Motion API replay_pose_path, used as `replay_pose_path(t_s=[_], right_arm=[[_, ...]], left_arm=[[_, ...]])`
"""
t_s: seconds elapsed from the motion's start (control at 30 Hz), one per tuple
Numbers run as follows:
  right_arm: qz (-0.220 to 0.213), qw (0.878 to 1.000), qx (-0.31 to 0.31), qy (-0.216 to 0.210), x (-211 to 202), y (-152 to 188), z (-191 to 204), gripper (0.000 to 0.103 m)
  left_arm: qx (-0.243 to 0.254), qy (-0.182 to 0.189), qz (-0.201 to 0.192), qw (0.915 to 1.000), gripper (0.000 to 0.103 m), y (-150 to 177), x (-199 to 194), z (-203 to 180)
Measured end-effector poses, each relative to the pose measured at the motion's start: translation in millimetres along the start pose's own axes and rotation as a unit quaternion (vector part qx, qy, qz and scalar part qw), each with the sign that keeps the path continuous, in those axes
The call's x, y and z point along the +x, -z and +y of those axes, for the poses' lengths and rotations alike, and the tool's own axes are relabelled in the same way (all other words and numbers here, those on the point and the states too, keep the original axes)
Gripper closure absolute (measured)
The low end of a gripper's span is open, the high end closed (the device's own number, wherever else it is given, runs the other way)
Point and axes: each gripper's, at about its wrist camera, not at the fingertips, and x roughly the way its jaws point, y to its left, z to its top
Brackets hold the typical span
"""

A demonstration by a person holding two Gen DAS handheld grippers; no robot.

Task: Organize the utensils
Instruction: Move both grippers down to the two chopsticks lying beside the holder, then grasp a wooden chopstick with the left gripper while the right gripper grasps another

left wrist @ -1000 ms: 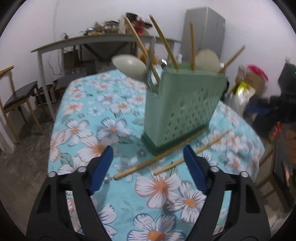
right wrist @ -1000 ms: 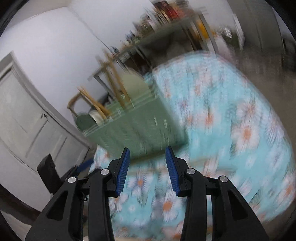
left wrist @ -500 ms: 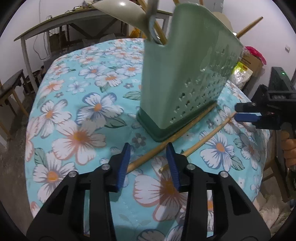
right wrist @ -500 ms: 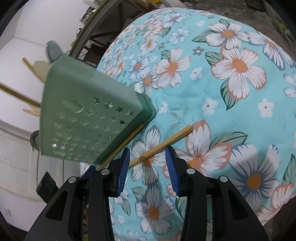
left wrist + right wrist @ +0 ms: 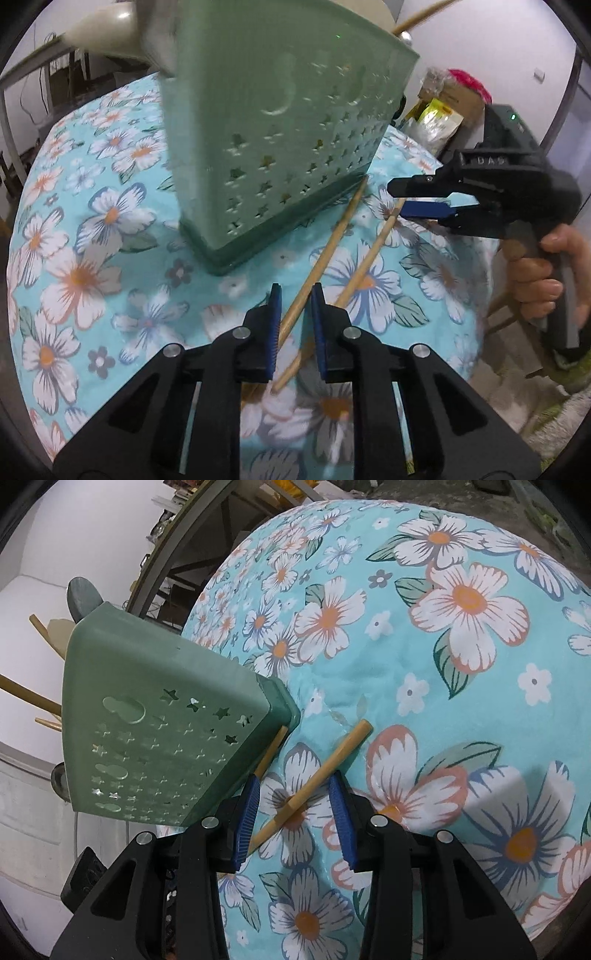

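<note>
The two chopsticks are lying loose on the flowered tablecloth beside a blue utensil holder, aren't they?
Not quite: the utensil holder is green, not blue, as the left wrist view shows. The two chopsticks do lie loose on the flowered tablecloth beside it.

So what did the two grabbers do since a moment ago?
Both came down to the table. The left hand-held gripper is closing around one chopstick; the right hand-held gripper straddles the other chopstick, also closing. The green holder stayed put.
</note>
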Motion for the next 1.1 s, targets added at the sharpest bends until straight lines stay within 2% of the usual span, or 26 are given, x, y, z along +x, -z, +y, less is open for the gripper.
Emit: replay_pose_path(t_s=[0.03,0.1,0.2,0.37,0.6,0.77,0.83,0.93,1.1], right_arm=[[-0.004,1.000,0.002,0.001,0,0,-2,0.071],[-0.011,1.000,0.012,0.006,-1,2,-7,0.085],[-0.012,0.999,0.026,-0.014,-3,2,-17,0.086],[-0.003,1.000,0.018,-0.021,-7,3,-20,0.087],[0.015,1.000,-0.001,-0.016,-30,17,-31,0.087],[0.012,1.000,-0.004,-0.011,-42,23,-41,0.086],[0.012,1.000,-0.010,-0.006,-42,21,-38,0.086],[0.012,1.000,-0.019,0.000,-41,17,-33,0.084],[0.015,1.000,-0.014,-0.005,-36,10,-35,0.084]], left_arm=[[0.006,-0.006,-0.001,1.0000,0.088,0,3,-4],[0.010,-0.017,-0.003,0.9998,0.088,-1,7,-10],[0.020,-0.028,-0.010,0.9993,0.088,2,7,-20],[0.025,-0.007,-0.004,0.9997,0.092,13,0,-33],[0.022,0.011,0.020,0.9995,0.096,26,-17,-32],[0.034,-0.002,0.033,0.9989,0.096,32,-25,-35],[0.039,-0.007,0.034,0.9986,0.095,30,-24,-38],[0.038,-0.006,0.028,0.9989,0.085,19,-26,-41],[0.037,-0.007,0.025,0.9990,0.083,-3,-20,-42]])
